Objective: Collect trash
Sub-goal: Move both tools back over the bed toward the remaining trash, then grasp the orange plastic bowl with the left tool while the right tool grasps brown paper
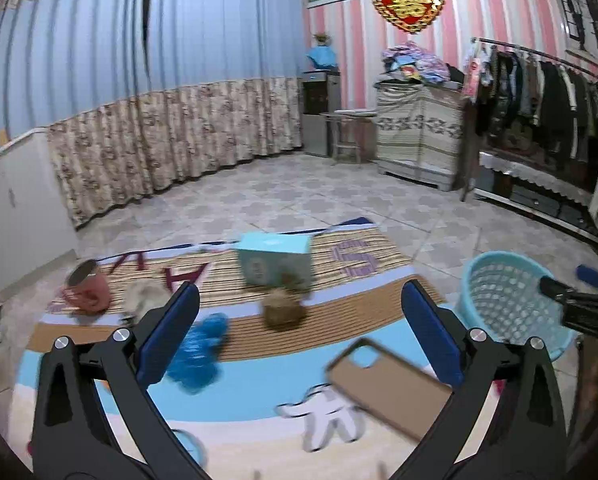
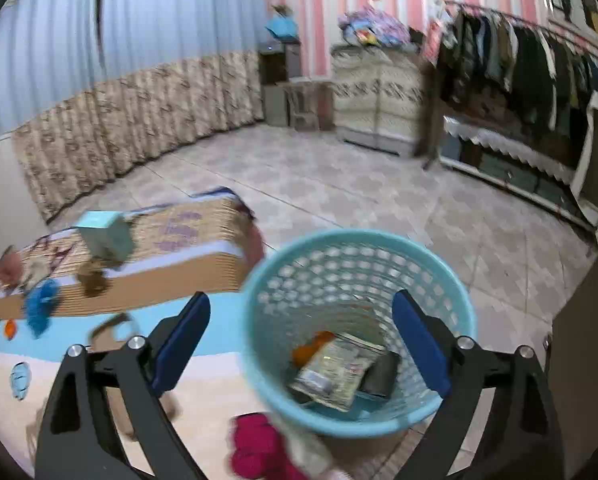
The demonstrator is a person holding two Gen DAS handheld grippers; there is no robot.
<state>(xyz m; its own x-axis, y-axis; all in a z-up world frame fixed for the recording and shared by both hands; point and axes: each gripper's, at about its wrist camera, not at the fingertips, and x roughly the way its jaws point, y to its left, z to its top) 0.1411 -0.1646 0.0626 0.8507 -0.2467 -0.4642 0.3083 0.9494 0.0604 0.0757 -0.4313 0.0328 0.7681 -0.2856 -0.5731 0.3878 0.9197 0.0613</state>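
A light blue mesh trash basket (image 2: pixel 359 332) stands on the floor beside the mat; it also shows in the left wrist view (image 1: pixel 507 300). Inside lie a printed wrapper (image 2: pixel 335 372), an orange scrap (image 2: pixel 311 348) and a dark flat item (image 2: pixel 383 372). My right gripper (image 2: pixel 301 344) is open and empty above the basket. My left gripper (image 1: pixel 299 328) is open and empty above the mat. On the mat lie a crumpled blue wrapper (image 1: pixel 203 352), a brown crumpled ball (image 1: pixel 283 312) and a whitish wad (image 1: pixel 143 296).
On the striped mat (image 1: pixel 227 396) are a teal tissue box (image 1: pixel 275 264), a pink mug (image 1: pixel 87 288) on its side and a tan phone case (image 1: pixel 387 384). A magenta cloth (image 2: pixel 259 448) lies by the basket. A clothes rack (image 1: pixel 539 92) and cabinet (image 1: pixel 419 140) stand behind.
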